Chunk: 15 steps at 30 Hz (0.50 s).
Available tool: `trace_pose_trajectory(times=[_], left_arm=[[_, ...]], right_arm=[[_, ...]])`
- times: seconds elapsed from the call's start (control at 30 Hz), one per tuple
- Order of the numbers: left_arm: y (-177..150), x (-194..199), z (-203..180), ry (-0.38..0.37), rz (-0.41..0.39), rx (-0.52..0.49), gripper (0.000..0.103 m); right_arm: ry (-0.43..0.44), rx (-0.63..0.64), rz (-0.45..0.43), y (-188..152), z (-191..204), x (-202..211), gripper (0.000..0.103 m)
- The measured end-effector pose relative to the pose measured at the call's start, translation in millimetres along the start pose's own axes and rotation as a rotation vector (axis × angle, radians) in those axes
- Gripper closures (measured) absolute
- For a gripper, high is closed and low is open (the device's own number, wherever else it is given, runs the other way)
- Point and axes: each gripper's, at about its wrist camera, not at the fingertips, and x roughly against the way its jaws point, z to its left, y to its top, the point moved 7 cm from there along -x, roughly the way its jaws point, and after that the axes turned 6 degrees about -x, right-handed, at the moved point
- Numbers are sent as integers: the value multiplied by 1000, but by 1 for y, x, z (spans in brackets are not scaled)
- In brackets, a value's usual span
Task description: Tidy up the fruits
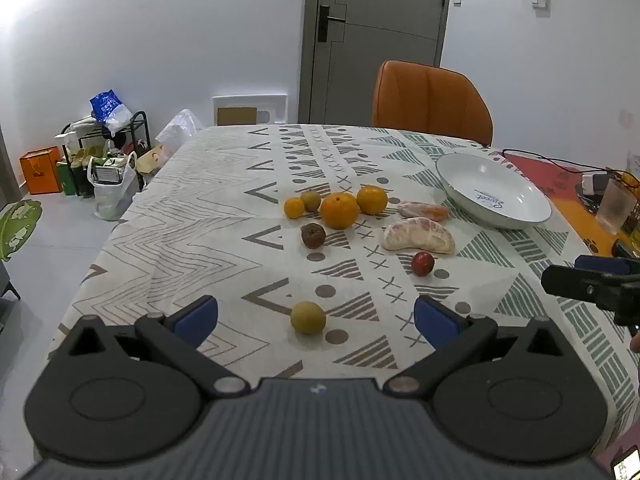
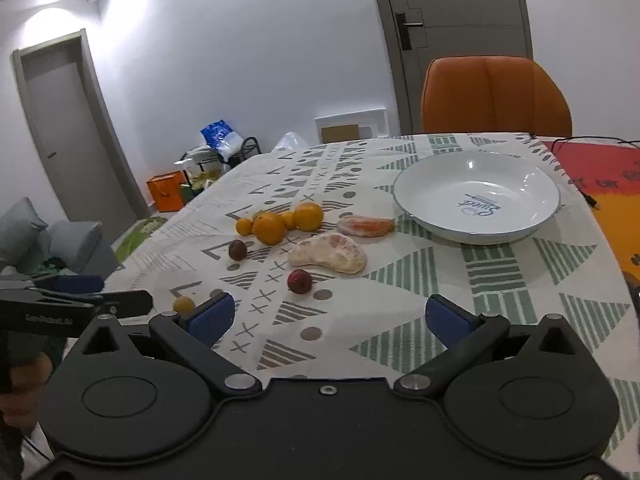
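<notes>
Fruits lie loose on the patterned tablecloth [image 1: 224, 208]: several oranges [image 1: 339, 210], a dark brown fruit [image 1: 313, 235], a peeled pomelo wedge [image 1: 418, 235], a peeled orange segment [image 1: 423, 211], a red fruit [image 1: 423, 263] and a yellow-green fruit [image 1: 308, 317]. A white bowl [image 1: 460, 168] stands empty at the right. My left gripper [image 1: 316, 320] is open, with the yellow-green fruit just ahead between its fingers. My right gripper [image 2: 328, 316] is open and empty above the cloth, short of the red fruit [image 2: 299, 281] and the bowl [image 2: 408, 184].
An orange chair [image 1: 430, 100] stands behind the table's far edge. A red-orange mat [image 2: 600, 172] with cables and a plastic cup [image 1: 616, 206] lie to the right of the bowl. Bags and a shoe rack [image 1: 108, 148] sit on the floor at the left.
</notes>
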Motion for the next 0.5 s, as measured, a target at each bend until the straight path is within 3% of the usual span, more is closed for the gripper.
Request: trace_pose_trajectory(times=[0.5], left_arm=[[-1,3,-2,-18,-2,4,0]], right_arm=[[15,-15,5,-3,-7,1,0]])
